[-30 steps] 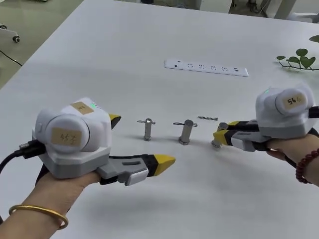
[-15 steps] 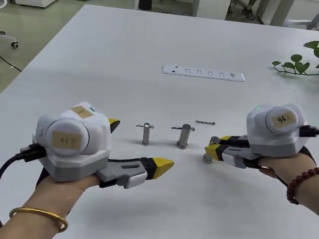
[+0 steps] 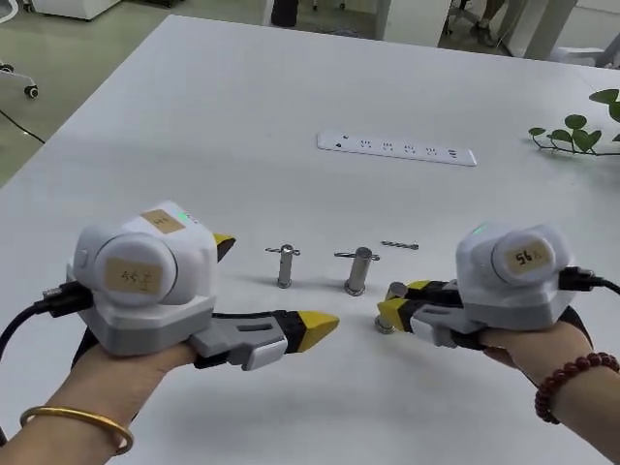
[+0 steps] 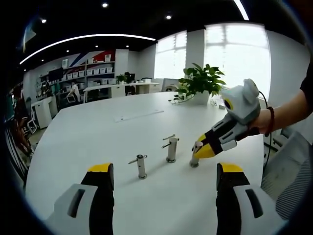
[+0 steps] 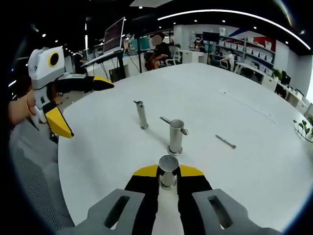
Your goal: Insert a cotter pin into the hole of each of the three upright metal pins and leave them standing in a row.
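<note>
- The left pin (image 3: 284, 266) and middle pin (image 3: 357, 271) stood upright and apart on the table (image 3: 194, 116), with bare tabletop between them. The cotter pins (image 3: 344, 255) jutted sideways from their tops.
- The right gripper (image 3: 395, 302) was clamped around the right pin (image 5: 167, 169), blocking that pin's right and near sides.
- The left gripper (image 4: 165, 169), jaws wide apart, filled the near left, its mouth facing the row.
- A loose cotter pin (image 3: 399, 245) lay just beyond the middle pin.
- Bare table stretched to the power strip (image 3: 397, 150), well beyond the row. A plant (image 3: 572, 136) sat at the far right.
</note>
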Demonstrator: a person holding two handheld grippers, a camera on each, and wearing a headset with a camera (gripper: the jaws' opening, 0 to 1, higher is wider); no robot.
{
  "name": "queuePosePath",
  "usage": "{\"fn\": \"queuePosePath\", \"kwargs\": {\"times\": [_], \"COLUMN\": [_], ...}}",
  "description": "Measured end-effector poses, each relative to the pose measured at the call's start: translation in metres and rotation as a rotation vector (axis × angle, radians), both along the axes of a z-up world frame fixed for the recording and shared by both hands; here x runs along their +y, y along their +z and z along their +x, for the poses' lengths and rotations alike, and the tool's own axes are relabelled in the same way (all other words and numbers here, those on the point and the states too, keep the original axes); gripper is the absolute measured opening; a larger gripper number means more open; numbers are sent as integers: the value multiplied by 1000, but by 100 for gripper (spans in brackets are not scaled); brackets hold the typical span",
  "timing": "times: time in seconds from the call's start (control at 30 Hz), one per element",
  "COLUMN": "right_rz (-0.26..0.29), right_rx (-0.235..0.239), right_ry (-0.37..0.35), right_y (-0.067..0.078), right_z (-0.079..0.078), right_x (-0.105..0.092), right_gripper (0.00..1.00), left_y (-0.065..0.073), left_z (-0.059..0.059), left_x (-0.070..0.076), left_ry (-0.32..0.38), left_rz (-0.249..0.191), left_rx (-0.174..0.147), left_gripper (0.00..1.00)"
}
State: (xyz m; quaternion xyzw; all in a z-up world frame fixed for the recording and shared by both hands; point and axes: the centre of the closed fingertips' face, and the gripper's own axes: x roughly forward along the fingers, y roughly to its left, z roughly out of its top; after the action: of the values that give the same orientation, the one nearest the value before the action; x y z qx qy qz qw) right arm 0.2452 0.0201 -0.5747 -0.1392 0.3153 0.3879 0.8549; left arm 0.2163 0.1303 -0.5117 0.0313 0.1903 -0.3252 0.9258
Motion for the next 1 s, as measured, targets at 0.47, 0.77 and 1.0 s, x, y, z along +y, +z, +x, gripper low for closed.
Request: {"fn": "queuePosePath", "kwargs": {"times": [0.47, 0.77, 1.0], "right_rz": [2, 1, 2], "right_rx": [-15, -23, -27], "right_ry": [6, -11, 2], "right_y": [-2, -2, 0], "right_z": [-4, -3, -7], "right_x": [4, 4, 6], "right_gripper": [8, 12, 20], "left_y": [0, -1, -1], "left_z": [-1, -2, -1], "left_x": [-2, -3, -2], "left_ry": [-6, -8, -4], "left_rz": [5, 9, 9], "left_rx": [1, 6, 3], "left_gripper": [85, 85, 85]}}
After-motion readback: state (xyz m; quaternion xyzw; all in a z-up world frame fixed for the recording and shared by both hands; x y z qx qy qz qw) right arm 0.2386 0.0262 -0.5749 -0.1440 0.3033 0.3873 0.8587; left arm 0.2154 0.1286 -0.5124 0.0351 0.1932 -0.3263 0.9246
